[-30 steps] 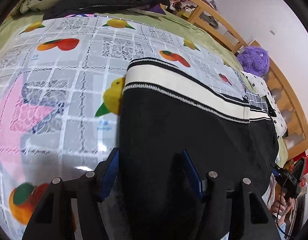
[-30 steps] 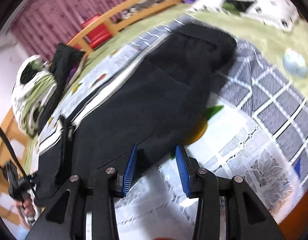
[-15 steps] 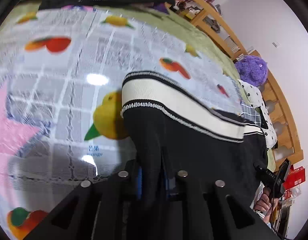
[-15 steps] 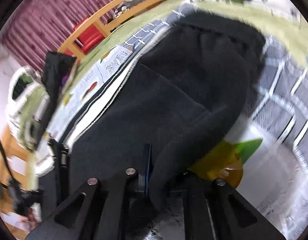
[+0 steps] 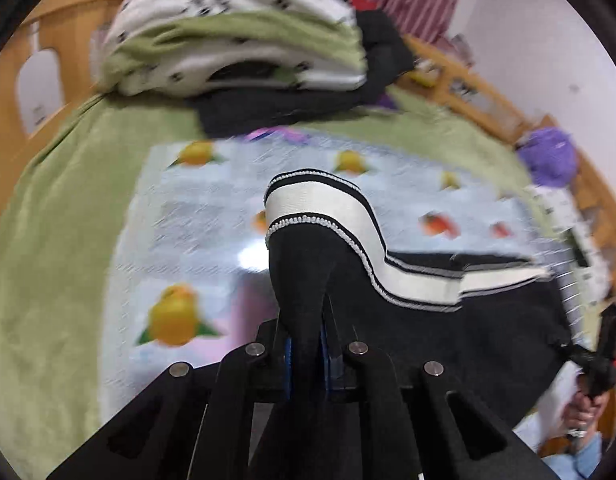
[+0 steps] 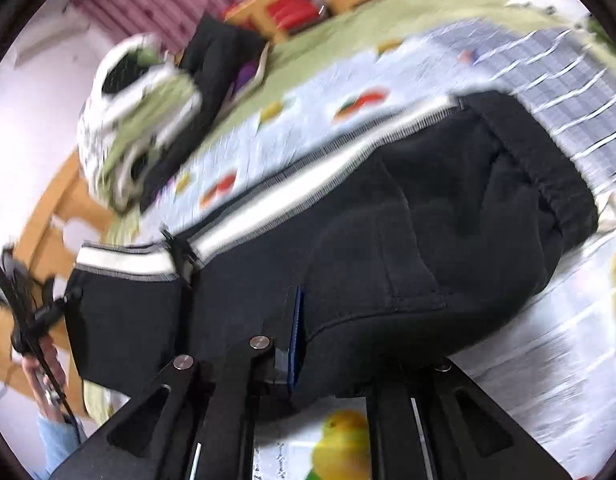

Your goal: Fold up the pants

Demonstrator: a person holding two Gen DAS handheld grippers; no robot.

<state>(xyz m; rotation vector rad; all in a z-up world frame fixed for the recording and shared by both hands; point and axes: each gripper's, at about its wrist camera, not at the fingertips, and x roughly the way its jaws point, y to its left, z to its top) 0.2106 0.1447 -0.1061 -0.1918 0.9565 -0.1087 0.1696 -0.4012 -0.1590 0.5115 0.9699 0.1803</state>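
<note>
Black pants [image 5: 459,332] with a white side stripe [image 5: 327,212] lie on a fruit-print sheet [image 5: 188,220] on a bed. My left gripper [image 5: 306,354] is shut on the pants' cuff end and holds it lifted above the sheet. In the right wrist view the pants [image 6: 407,216] spread across the sheet, waistband at the right. My right gripper [image 6: 308,344] is shut on the pants' near edge, which bulges up over its fingers. The other gripper shows in a hand at the far end of the pants in each view.
A pile of folded green-and-white bedding and dark clothes [image 5: 236,44] sits at the bed's head. A purple plush [image 5: 551,156] lies at the right edge. A wooden bed rail [image 5: 479,92] runs behind. Green bedspread [image 5: 48,260] surrounds the sheet.
Both grippers closed on the pants, then lifted. The left one has raised the cuff end off the sheet; the right one has raised the near edge.
</note>
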